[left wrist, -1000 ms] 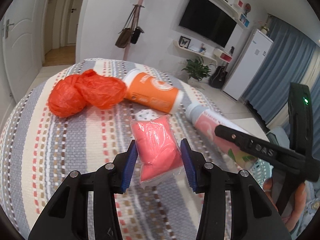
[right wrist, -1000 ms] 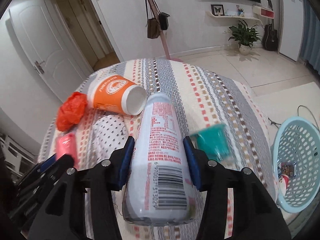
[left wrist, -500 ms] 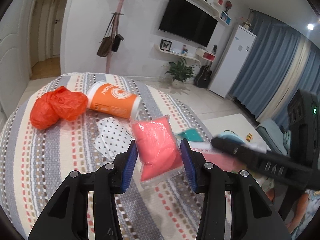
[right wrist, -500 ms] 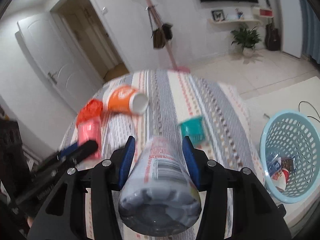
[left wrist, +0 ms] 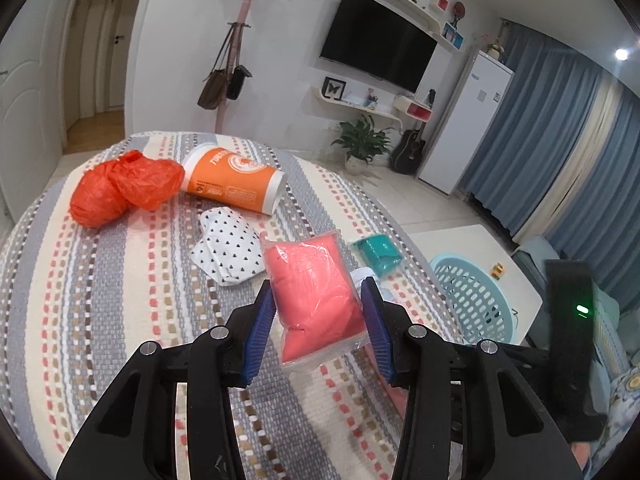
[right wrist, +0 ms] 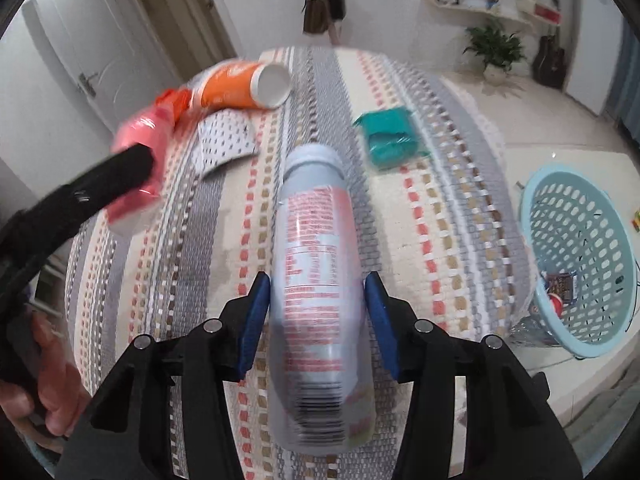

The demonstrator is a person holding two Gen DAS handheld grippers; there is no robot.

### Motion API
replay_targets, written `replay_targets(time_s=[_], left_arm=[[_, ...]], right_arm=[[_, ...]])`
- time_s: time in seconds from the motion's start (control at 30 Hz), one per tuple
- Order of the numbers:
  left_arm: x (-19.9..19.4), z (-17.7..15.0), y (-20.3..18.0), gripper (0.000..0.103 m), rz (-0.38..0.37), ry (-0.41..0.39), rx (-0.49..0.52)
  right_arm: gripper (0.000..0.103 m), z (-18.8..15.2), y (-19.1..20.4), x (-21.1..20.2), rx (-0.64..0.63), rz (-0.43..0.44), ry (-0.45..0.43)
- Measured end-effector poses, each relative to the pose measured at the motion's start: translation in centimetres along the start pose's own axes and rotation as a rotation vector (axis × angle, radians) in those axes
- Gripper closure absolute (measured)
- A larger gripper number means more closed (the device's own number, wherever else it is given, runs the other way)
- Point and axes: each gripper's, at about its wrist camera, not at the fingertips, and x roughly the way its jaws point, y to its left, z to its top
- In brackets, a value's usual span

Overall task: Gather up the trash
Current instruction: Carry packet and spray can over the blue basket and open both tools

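My left gripper [left wrist: 318, 320] is shut on a pink plastic packet [left wrist: 314, 296] and holds it above the striped cloth. The packet also shows in the right wrist view [right wrist: 138, 160]. My right gripper [right wrist: 318, 312] is shut on a white bottle [right wrist: 316, 280] with a pink label, held above the table. On the cloth lie an orange paper cup [left wrist: 232, 186] on its side, a crumpled orange plastic bag [left wrist: 124, 190], a white dotted wrapper [left wrist: 228, 250] and a teal packet [left wrist: 378, 256]. A light blue basket [right wrist: 580, 256] stands on the floor at the right.
The round table wears a striped woven cloth [left wrist: 100, 300]. The basket [left wrist: 472, 300] holds a few bits of trash. A coat stand [left wrist: 236, 60] with bags, a plant [left wrist: 362, 142] and a fridge [left wrist: 464, 120] stand beyond the table.
Both grippers have risen from the table with their loads. The right gripper has swung with the bottle, so it points forward over the cloth, with the basket at the right.
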Motion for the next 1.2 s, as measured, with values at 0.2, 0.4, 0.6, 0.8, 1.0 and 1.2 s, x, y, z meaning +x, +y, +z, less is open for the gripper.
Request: replay_targets(time_s=[0.2,0.4,0.6,0.8,1.0,1.2], left_arm=[[-0.9,-0.3,0.5,0.061,0.01,-0.009,-0.007],[-0.2,0.0,-0.5,0.061,0.005,0.002,0.016],[1.7,0.8,-3.1,0.061,-0.024,0.025,0.057],[3.9,1.9,-7.2,0.061,-0.077,0.032,0.129],[7.1,2.9,-12.3,0.061,-0.162,0.055,0.209],[11.6,2.7,-15.8,0.06,-0.246,0.137,0.236]], right_arm=[[0.056,0.6,0.0,2.1,-0.013,-0.033,0.04],[0.058,1.1,-1.1,-0.3,-0.003,0.018,-0.057],[0.058,1.9,-4.9,-4.9,0.089,0.053,-0.191],[0.058,2.4,-10.2,-9.2,0.187,-0.009,-0.306],[0.058,1.8,-15.4,-11.7,0.272,-0.128,-0.368],[0.058,0.8,-20.8,-11.0,0.372,-0.278,-0.364]])
